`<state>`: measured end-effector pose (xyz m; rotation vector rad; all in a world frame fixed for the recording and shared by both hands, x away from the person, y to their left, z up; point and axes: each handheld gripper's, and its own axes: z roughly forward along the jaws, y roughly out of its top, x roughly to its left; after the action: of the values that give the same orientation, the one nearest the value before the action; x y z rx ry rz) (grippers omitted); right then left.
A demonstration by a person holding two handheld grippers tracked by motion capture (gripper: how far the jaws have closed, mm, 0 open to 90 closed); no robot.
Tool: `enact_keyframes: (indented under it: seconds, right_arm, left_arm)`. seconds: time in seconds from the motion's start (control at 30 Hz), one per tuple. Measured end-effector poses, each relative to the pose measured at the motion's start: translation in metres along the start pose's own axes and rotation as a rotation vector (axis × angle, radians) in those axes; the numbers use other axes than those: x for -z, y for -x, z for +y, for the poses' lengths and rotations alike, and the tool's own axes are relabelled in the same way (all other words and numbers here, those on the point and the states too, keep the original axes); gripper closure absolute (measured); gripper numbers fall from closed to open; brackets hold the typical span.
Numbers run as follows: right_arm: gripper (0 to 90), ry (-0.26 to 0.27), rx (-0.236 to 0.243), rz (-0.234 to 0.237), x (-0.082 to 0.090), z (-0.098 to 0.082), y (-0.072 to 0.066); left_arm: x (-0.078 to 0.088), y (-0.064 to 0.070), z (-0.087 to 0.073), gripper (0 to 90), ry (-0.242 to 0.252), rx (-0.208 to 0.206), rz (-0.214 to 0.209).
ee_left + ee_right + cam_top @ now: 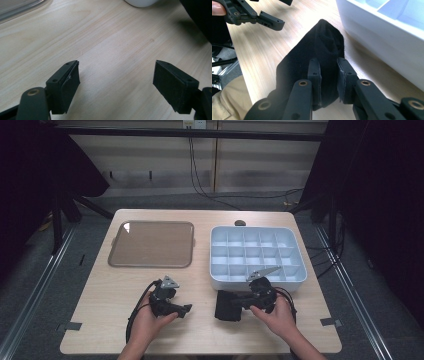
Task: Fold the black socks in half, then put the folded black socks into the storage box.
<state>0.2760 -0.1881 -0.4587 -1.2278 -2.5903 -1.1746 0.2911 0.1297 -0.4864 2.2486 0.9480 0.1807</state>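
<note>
A folded black cloth (227,306) lies on the wooden table in front of the white compartment box (215,279). My right gripper (236,302) points left and is shut on it. In the right gripper view its jaws (329,75) pinch a fold of the black cloth (322,42), which stands up a little off the table. My left gripper (188,309) rests low at the table's front, pointing right toward the cloth. In the left gripper view the left gripper (116,80) stands open over bare wood, nothing between its pads.
The white compartment box (384,37) stands close to the right of the cloth, its cells bare. A clear flat lid (151,244) lies at the back left. A small dark object (240,223) sits behind the box. The person's hands hold both grippers near the front edge.
</note>
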Motion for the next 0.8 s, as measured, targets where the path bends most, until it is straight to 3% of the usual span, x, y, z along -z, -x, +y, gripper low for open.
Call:
enact_keyframes:
  seconds: [0.53,0.8]
  right_arm:
    - [75.3,0.005,-0.009,-0.009,0.019,0.002,0.009]
    - [75.2,0.021,-0.007,-0.026,0.037,0.003,0.014]
  left_arm:
    - [-0.004,-0.002,-0.005,17.6,0.011,-0.04,0.036]
    - [-0.006,-0.002,-0.009,16.6,0.008,-0.054,0.034]
